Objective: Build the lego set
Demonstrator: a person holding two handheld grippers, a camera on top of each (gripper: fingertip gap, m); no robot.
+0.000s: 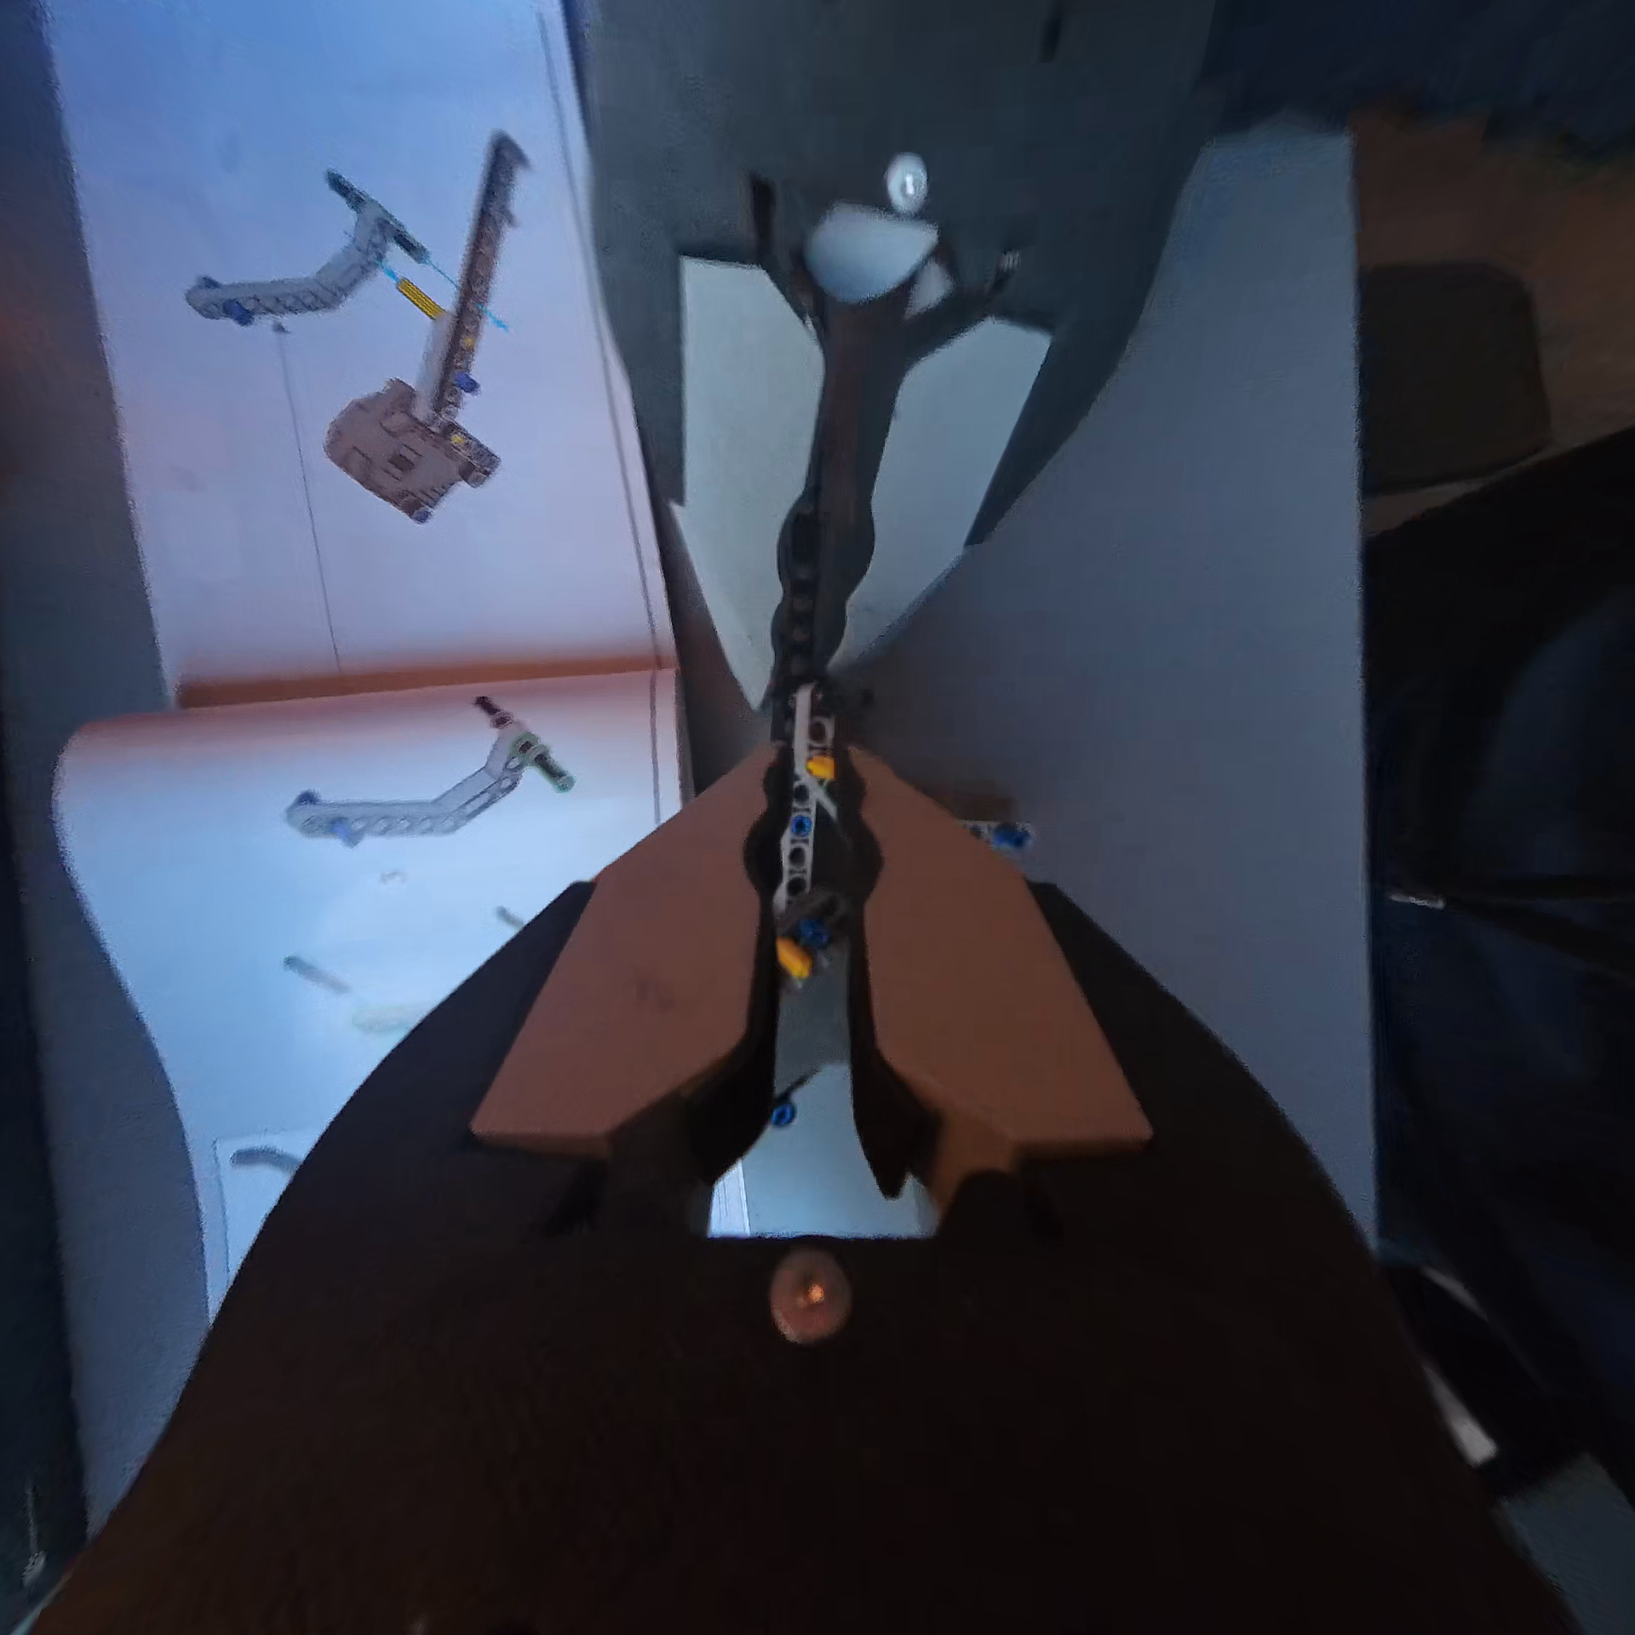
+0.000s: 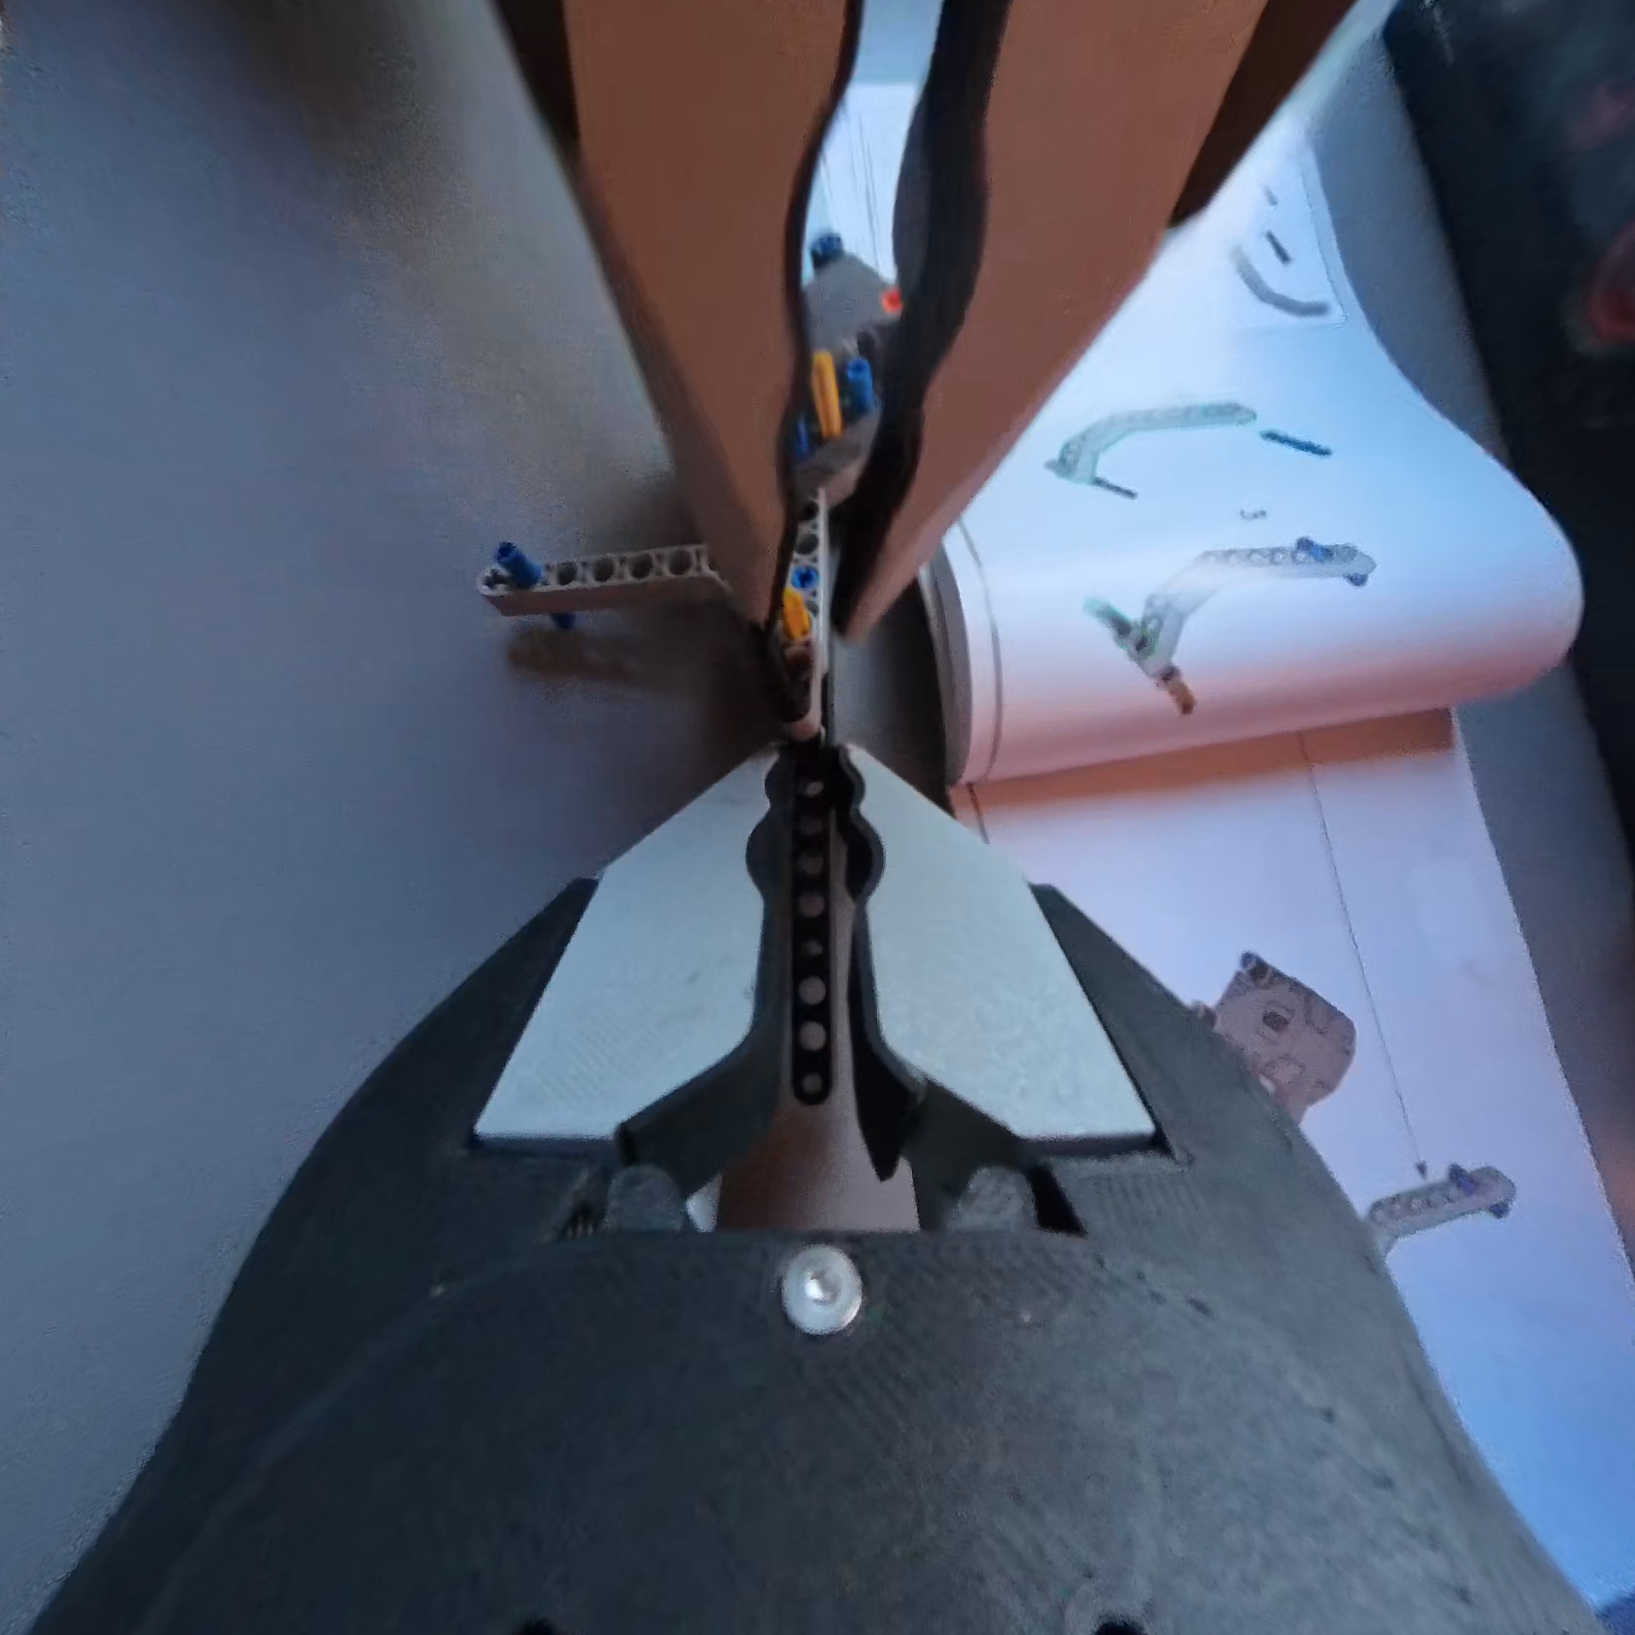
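Two grippers tip-to-tip | left gripper (image 1: 809, 849) pinching grey beam (image 1: 801, 840) | right gripper (image 2: 814, 885) pinching black beam (image 2: 809, 955) | booklet (image 2: 1239, 619) beside

Grey tabletop (image 2: 265, 442), bluish light

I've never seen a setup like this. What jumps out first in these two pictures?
Two grippers meet tip to tip: the left gripper with orange-brown fingers clamps a grey holed beam, the right gripper with pale grey fingers clamps a black holed beam. An open instruction booklet lies alongside, and a loose grey beam rests on the table.
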